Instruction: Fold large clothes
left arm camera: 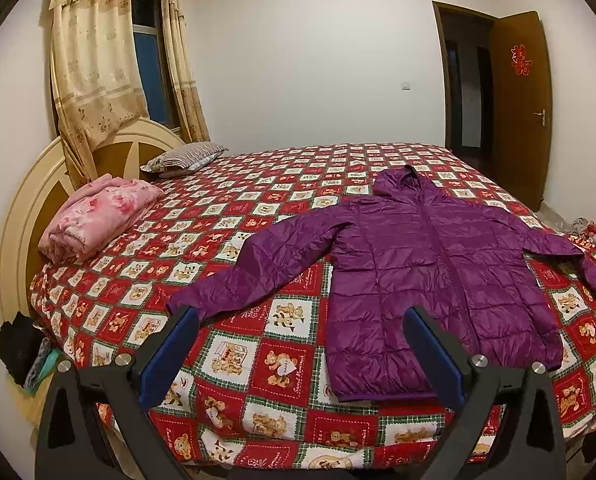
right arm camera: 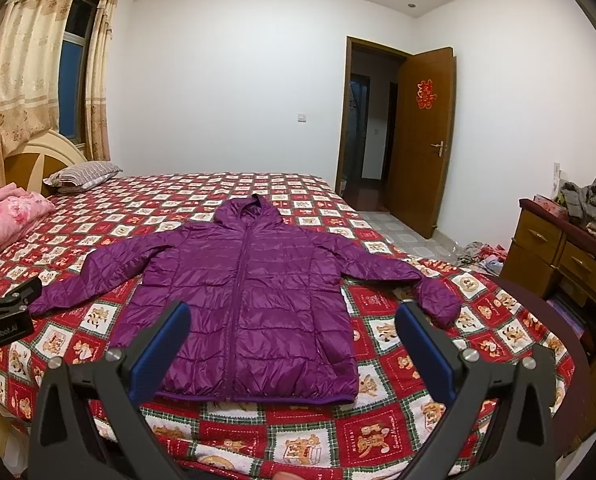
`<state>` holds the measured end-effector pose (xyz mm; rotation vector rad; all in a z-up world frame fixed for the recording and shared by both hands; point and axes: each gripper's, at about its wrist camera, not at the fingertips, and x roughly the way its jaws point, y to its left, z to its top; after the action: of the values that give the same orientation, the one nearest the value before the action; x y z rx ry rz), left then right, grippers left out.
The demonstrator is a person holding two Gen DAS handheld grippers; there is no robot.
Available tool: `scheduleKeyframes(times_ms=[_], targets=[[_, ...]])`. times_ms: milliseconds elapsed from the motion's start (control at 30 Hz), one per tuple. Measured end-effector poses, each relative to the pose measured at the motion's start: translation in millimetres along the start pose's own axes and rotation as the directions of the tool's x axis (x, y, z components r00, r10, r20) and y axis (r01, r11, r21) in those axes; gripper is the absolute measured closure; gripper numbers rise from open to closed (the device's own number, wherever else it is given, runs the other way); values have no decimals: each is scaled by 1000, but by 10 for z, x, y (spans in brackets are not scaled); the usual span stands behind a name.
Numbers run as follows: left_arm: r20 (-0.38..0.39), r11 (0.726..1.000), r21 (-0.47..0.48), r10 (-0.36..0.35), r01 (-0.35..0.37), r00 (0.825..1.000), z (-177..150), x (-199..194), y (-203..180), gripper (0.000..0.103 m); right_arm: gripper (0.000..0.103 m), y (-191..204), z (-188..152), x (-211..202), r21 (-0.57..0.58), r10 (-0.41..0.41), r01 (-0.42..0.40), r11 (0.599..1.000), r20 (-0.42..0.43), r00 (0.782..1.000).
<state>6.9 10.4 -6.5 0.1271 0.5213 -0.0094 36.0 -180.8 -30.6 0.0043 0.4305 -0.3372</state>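
The left gripper (left arm camera: 301, 320) hangs over the near edge of the bed (left arm camera: 282, 396) with its blue-padded jaws spread wide and nothing between them; the right gripper (right arm camera: 292, 316) is likewise agape and empty. Both sit back from the cloth, probably because no fold has begun and the person is sizing up where to take hold. The purple jacket (right arm camera: 250, 280) lies face up and zipped on the patterned bedspread, hem nearest the grippers, hood away, laid flat so that its edges are easy to reach. Its two sleeves are spread out to either side: the left sleeve (left arm camera: 254, 264) ends just beyond the left gripper's fingertip, while the right sleeve (right arm camera: 413, 284) bends back at the cuff. One jacket, two grippers. Farther off (by the headboard) rest one folded pink blanket (left arm camera: 98, 216) and one striped pillow (left arm camera: 186, 156).
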Motion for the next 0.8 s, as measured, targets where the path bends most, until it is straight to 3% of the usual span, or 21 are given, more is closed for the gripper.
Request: scheduleKeyframes(times_ms=[800], targets=[[1,1000,-5,1,-1,1000,4,-5,14,1,0,12,-8,11,0,2,-2,1000,-1,1000]])
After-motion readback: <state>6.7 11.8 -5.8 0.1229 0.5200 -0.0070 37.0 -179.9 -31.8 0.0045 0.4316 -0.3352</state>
